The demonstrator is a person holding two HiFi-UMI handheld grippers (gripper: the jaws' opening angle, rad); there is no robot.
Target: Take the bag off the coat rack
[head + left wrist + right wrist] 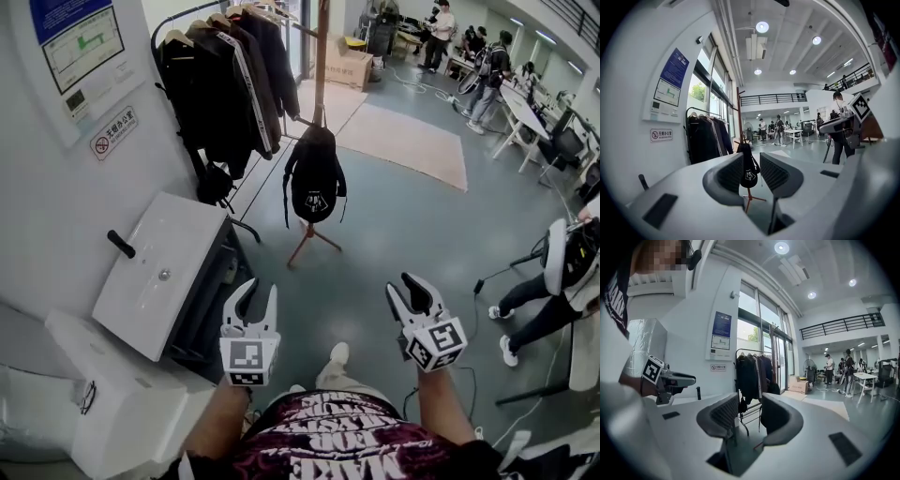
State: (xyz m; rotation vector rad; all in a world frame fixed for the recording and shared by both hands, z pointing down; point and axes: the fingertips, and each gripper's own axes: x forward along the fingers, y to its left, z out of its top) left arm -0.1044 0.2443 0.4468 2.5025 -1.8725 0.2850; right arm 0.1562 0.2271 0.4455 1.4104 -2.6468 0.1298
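Note:
A black backpack (314, 178) hangs by its top from a wooden coat rack (321, 66) that stands on splayed legs on the grey floor, a few steps ahead of me. Both grippers are held low and near me, well short of it. My left gripper (262, 292) is open with nothing between its fingers. In the left gripper view the backpack (748, 174) shows far off through the gap of the left gripper (751, 164). My right gripper (405, 289) also stands open and holds nothing. The right gripper (749, 411) faces the clothes rail.
A black clothes rail (230, 84) hung with dark jackets stands left of the coat rack by the wall. A white cabinet (164, 272) is close on my left. A beige rug (412, 141), a cardboard box (347, 61) and people at desks (487, 75) lie beyond. A seated person (553, 291) is at right.

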